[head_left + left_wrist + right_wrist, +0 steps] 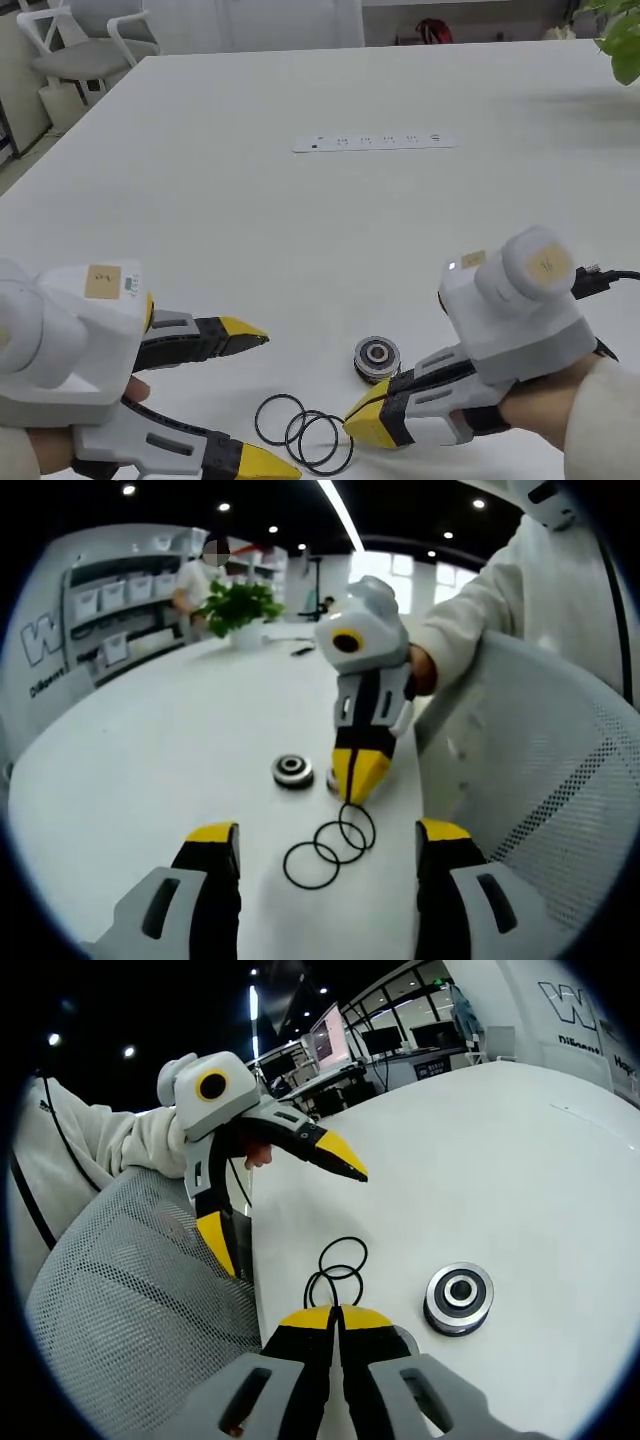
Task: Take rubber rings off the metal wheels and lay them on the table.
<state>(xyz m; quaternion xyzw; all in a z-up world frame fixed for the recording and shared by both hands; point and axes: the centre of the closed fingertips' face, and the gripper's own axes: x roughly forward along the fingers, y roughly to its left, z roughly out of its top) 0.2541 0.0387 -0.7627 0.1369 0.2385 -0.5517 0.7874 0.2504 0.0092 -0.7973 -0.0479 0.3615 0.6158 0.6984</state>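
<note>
overlapping thin black rubber rings (303,428)

Head view looks down; gripper views face each other, sharing the rings (305,430).

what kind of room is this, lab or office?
Probably an open-plan office or meeting area, not a workshop: a big white table with a flush power strip, office chairs at its far corner, and desks with monitors in the background.
</note>
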